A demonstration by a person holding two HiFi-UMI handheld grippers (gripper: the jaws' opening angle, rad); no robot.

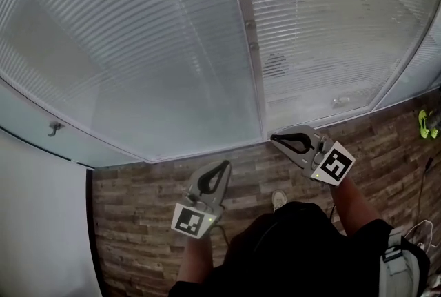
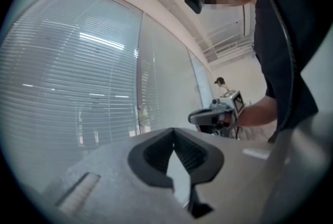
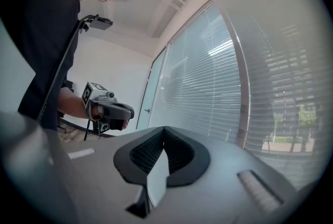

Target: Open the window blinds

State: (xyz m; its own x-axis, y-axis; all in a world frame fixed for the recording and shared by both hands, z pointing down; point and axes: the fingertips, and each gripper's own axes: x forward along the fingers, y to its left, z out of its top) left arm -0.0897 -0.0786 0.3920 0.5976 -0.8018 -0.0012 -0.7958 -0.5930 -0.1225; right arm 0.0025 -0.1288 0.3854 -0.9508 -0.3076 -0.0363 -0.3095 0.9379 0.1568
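Blinds (image 1: pixel 138 47) clear of left tongs (image 1: pixel 225 164), right tongs (image 1: pixel 274 139)

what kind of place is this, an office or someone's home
Most likely an office or similar workplace, not a home. Tall glazed walls are covered by closed horizontal blinds, the floor is wood-look planking, and a pale door with a lever door handle stands at the left.

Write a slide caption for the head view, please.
A person faces lowered window blinds, holding the left tool and right tool, both shut and empty, above a wood-plank floor.
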